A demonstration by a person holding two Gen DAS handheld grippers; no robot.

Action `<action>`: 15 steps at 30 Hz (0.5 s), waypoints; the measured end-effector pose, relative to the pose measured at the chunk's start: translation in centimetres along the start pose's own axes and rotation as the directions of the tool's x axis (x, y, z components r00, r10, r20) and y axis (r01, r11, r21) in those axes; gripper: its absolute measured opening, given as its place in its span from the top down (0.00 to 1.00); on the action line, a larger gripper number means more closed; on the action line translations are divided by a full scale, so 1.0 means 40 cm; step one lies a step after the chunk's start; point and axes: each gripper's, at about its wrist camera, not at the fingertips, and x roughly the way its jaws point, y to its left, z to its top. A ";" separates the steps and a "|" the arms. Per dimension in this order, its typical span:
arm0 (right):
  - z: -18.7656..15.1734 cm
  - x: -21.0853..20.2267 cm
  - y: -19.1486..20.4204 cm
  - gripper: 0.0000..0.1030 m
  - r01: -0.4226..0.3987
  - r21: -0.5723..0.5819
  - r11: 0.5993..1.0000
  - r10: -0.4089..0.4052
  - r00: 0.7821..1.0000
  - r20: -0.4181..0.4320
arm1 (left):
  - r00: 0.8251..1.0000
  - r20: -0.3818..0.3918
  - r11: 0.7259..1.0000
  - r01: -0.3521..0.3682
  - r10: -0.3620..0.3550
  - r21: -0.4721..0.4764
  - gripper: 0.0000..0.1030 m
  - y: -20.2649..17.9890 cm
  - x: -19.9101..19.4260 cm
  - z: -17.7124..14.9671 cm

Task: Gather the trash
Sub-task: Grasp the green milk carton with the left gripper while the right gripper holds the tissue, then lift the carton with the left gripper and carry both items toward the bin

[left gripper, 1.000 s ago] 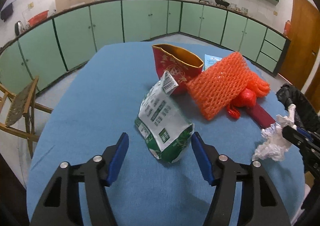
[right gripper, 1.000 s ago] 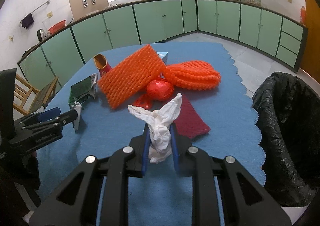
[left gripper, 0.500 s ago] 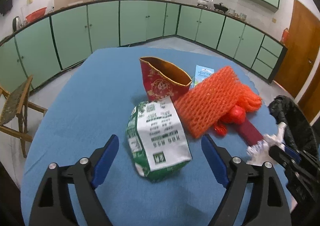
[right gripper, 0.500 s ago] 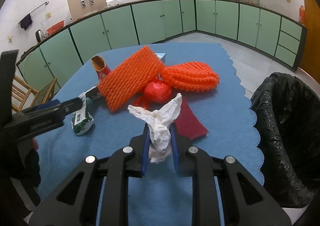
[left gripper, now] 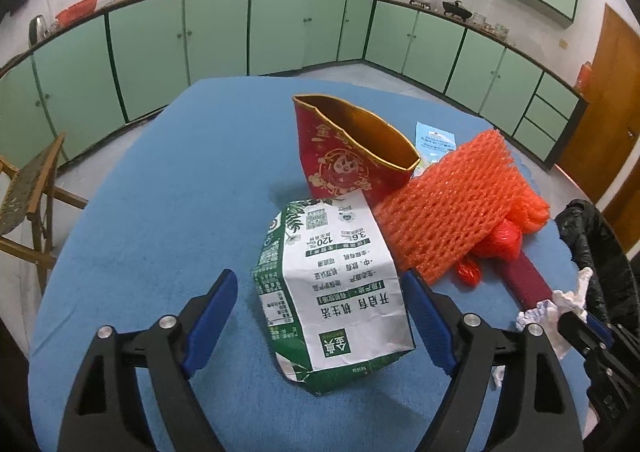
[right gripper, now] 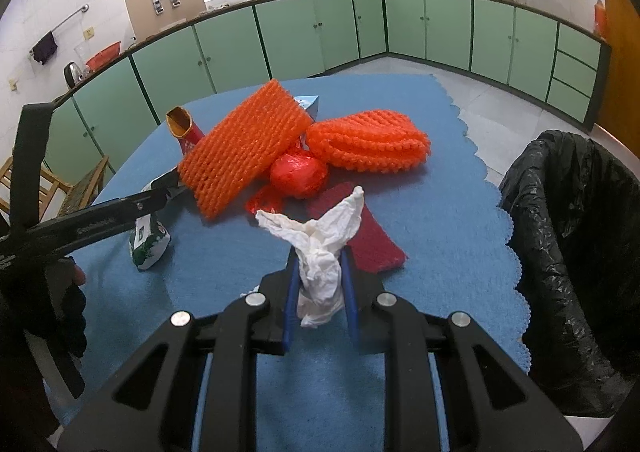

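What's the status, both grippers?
Left gripper open, straddling milk carton. Right gripper shut on tissue. Bin bag to the right, path clear.

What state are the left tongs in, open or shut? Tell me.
Open. The left tongs straddle the green-and-white carton with a gap at each blue pad; nothing is clamped.

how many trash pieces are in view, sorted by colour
orange: 2, flat foam net, rolled foam net
red: 3, gift bag, plastic wad, flat red strip
green and white: 1, carton
white: 1, tissue
light blue: 1, packet
total: 8
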 end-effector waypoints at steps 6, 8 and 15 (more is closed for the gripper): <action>0.002 0.001 0.013 0.82 -0.006 -0.011 1.000 0.006 1.000 -0.001 | 0.999 0.021 0.999 0.050 -0.049 -0.015 0.32 0.029 -0.024 -0.004; 0.005 -0.003 0.016 0.82 -0.008 -0.013 1.000 0.008 1.000 0.003 | 0.998 0.024 0.998 0.061 -0.061 -0.008 0.41 0.030 -0.031 -0.004; 0.028 -0.037 0.035 0.82 -0.023 -0.027 0.999 0.024 0.999 0.039 | 0.998 0.026 0.998 0.055 -0.055 -0.002 0.56 0.021 -0.050 0.005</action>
